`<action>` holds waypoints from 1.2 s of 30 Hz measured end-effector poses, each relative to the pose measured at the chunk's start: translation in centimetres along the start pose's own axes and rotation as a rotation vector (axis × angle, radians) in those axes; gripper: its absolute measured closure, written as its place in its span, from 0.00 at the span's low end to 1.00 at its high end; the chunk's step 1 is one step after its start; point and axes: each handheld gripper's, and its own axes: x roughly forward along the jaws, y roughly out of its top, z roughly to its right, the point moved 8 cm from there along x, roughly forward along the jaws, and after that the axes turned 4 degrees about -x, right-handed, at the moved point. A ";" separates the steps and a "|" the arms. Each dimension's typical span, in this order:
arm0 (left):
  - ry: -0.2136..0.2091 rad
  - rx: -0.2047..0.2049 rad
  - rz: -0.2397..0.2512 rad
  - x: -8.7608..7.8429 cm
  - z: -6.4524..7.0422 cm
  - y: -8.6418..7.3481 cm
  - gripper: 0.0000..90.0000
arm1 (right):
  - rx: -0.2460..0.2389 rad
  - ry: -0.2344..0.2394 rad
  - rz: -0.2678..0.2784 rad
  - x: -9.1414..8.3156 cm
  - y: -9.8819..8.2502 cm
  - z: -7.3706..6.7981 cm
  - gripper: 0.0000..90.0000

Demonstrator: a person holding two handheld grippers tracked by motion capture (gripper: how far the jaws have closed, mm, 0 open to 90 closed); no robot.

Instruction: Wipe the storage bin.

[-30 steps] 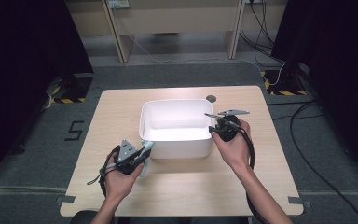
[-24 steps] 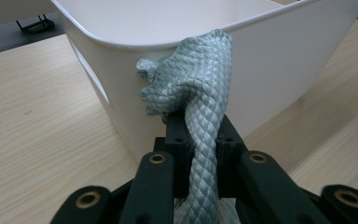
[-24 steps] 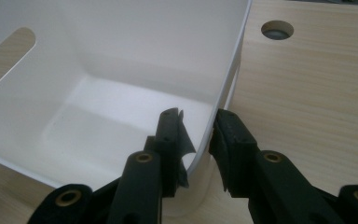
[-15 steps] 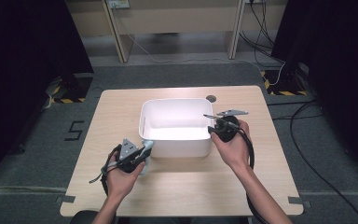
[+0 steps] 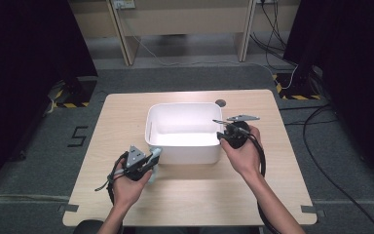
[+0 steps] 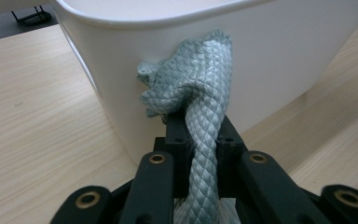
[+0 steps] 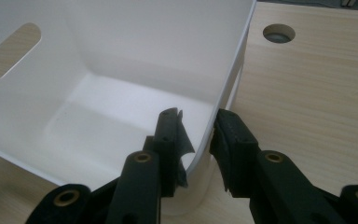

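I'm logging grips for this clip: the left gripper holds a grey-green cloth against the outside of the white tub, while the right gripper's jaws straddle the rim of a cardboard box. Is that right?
Not quite. The right gripper straddles the rim of the same white tub, not a cardboard box; the right gripper view shows one jaw inside its wall and one outside. The rest holds: the left gripper holds the grey-green cloth against the tub's outside.

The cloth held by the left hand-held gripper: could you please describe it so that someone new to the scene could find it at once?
Start at the white plastic tub in the middle of the wooden table. At its near-left corner, the left hand-held gripper is shut on a bunched cloth that presses against the tub's outer wall. It is pale grey-green with a quilted diamond texture, the only soft thing among hard surfaces.
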 end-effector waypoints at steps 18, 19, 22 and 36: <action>-0.009 -0.008 -0.017 0.8 0.1 -0.9 0.88 | 0.004 0.002 0.004 0.0 0.0 0.0 0.79; -0.010 -0.011 -0.016 0.8 0.1 -0.9 0.88 | 0.005 0.002 0.004 0.0 0.0 0.0 0.79; -0.008 -0.007 -0.022 0.9 0.2 -1.0 0.88 | 0.007 0.004 0.006 0.0 0.0 0.0 0.79; -0.001 -0.003 -0.057 1.7 0.1 -2.1 0.88 | 0.007 0.005 0.006 0.0 0.0 0.0 0.79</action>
